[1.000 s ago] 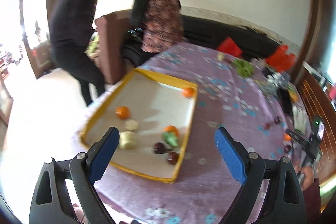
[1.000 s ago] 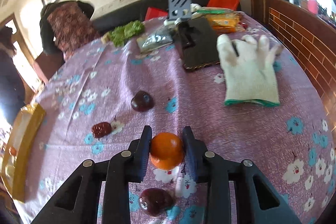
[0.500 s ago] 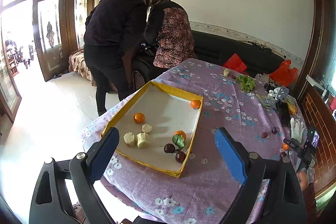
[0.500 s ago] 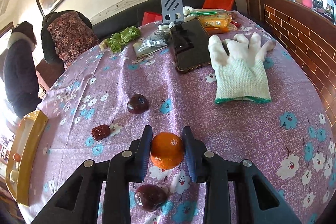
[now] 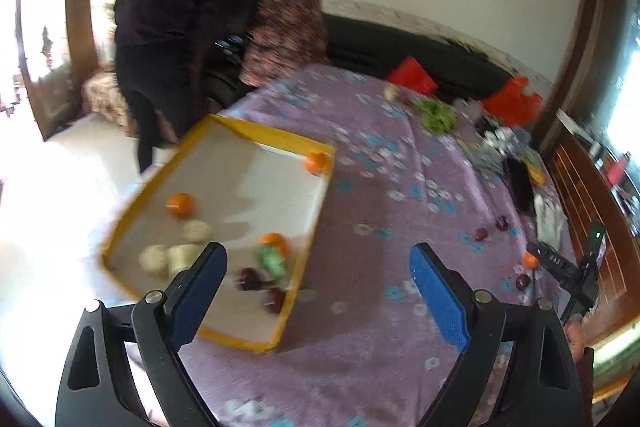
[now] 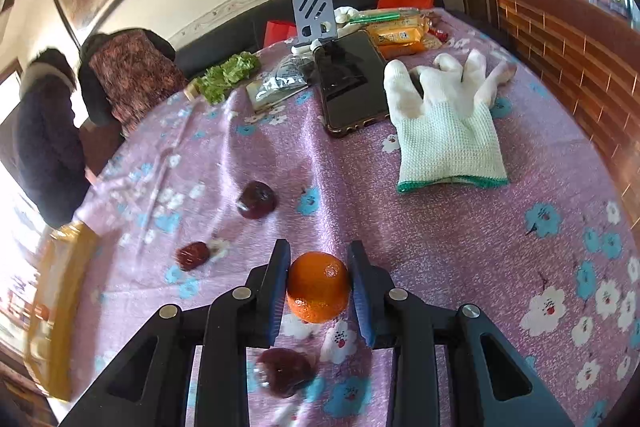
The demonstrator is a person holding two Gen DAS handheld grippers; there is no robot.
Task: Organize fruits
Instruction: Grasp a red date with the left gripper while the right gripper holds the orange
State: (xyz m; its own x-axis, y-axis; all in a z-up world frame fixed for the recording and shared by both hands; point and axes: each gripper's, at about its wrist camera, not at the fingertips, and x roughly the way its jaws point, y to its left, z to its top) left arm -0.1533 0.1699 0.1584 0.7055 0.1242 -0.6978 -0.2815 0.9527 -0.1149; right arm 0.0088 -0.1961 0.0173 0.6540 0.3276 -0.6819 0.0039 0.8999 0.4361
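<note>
Looking from left to right:
Tray: a flat box with a yellow rim and a pale floor, on the left part of the table. Round oranges, pale lumpy pieces, a green thing and dark red fruits lie in it. It looks blurry.
Left gripper: black arms with blue pads. Its jaws stand wide apart with nothing between them. It hangs over the near right corner of the tray.
Tablecloth: purple and a bit shiny, with white and blue flowers.
Small red fruit: wrinkly, on the cloth, left of the right gripper.
Dark red fruit: round and smooth, farther away.
Right gripper: its two pads squeeze the orange from both sides.
Orange: round and bumpy, between the pads, low over the cloth.
Another dark fruit: shiny, just under the gripper.
Phone: flat, black, glossy, far side.
Glove: white, knitted, with a green edge, lying flat on the right.
</note>
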